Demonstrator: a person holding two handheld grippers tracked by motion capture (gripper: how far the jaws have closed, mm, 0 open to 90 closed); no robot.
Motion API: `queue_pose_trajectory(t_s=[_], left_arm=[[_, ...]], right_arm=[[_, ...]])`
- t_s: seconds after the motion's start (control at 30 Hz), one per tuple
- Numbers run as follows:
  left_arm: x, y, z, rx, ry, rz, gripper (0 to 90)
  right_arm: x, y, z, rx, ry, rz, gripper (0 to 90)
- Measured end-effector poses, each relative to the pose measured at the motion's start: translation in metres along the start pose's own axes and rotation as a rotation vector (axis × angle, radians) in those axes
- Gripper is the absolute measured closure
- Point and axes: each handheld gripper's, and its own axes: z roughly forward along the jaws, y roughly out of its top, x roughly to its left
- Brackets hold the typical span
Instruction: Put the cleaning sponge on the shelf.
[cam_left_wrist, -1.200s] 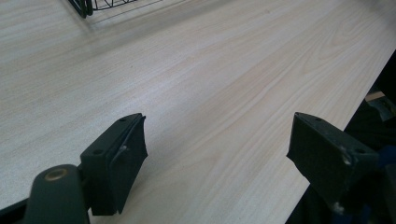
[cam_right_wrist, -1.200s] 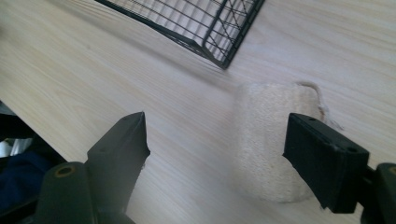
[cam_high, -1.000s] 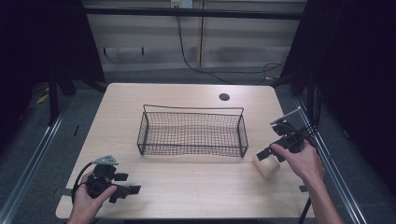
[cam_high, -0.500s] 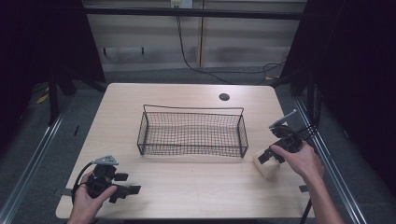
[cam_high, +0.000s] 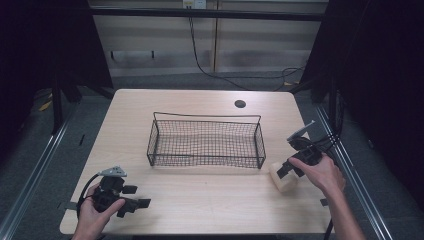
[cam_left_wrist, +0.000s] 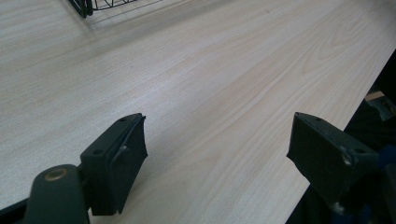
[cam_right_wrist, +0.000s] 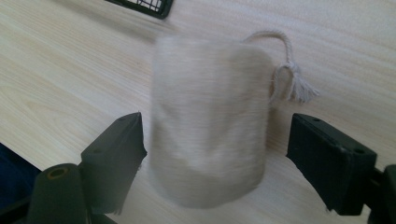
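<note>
A small beige cloth pouch (cam_high: 283, 178) with a drawstring cord lies on the table just right of the black wire basket (cam_high: 206, 142). In the right gripper view the pouch (cam_right_wrist: 210, 121) sits between the two black jaws, which stand wide apart on either side of it, and its knotted cord (cam_right_wrist: 289, 77) trails to the right. My right gripper (cam_high: 286, 169) is open around the pouch. Near the table's front left corner my left gripper (cam_high: 136, 201) rests low, open, with bare wood between its jaws (cam_left_wrist: 217, 149).
The wooden table (cam_high: 200, 200) has a round cable hole (cam_high: 240, 104) at the back. The basket's corner (cam_left_wrist: 86, 7) shows at the top of the left gripper view. Metal rails run along both sides of the table, and a cable hangs behind it.
My right gripper has moved down and forward toward the pouch, bringing its jaws around it. The left gripper has stayed still.
</note>
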Motion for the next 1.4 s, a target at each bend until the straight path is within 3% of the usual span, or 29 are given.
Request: queue_pose_trajectory(t_s=[0.17, 0.57, 0.77, 1.4], left_arm=[[0.0, 0.0, 0.0, 0.0, 0.0, 0.0, 18.9], [0.0, 0.0, 0.0, 0.0, -0.001, 0.0, 18.9], [0.0, 0.0, 0.0, -0.004, 0.0, -0.003, 18.9], [0.0, 0.0, 0.0, -0.004, 0.001, -0.004, 18.9]], right_arm=[[-0.002, -0.001, 0.008, 0.014, 0.038, 0.002, 16.9], [0.003, 0.002, 0.016, 0.022, 0.045, -0.029, 26.5], [0.002, 0.002, 0.015, 0.042, 0.05, -0.017, 27.5], [0.001, -0.002, 0.004, 0.034, 0.076, -0.004, 28.0]])
